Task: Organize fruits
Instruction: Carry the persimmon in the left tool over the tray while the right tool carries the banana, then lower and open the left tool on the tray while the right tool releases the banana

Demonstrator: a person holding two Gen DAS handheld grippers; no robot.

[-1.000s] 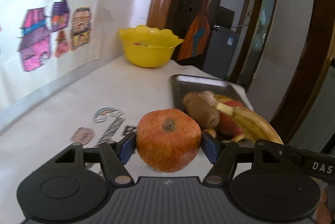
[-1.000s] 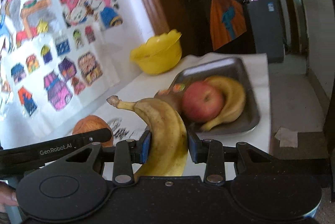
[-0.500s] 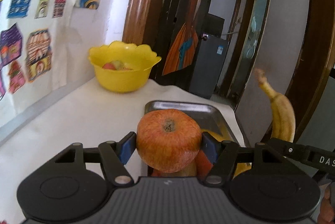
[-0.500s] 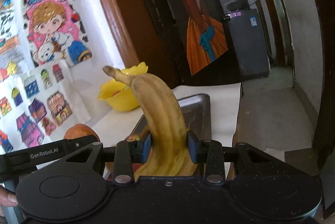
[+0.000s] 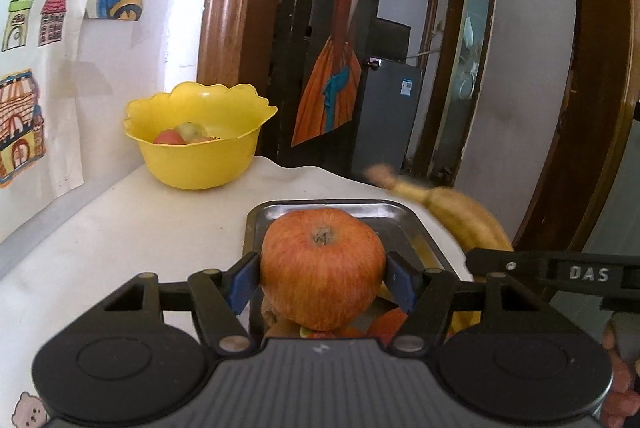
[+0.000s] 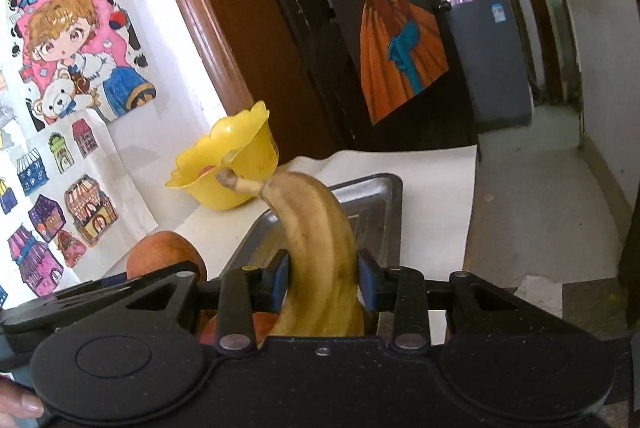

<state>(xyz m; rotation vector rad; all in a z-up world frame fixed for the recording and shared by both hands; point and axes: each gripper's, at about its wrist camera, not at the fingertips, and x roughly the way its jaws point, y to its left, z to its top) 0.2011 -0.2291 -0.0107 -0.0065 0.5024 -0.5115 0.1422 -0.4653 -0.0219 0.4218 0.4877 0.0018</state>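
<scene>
Left wrist view: left gripper (image 5: 322, 278) jaws pinching apple (image 5: 322, 268) above tray (image 5: 256, 218); right gripper (image 6: 322, 280) jaws clamping banana (image 6: 320, 252). Transport step. Next: carry to yellow bowl (image 5: 200, 163) at 11 o'clock, release.

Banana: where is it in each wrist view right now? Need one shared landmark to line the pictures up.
Left wrist: banana at right of centre, blurred, beyond the tray's right edge, above the right claw's arm.
Right wrist: banana dead centre, upright, clamped in the right claw.
Shared landmark: yellow bowl at the table's far end, by the wall.
</scene>
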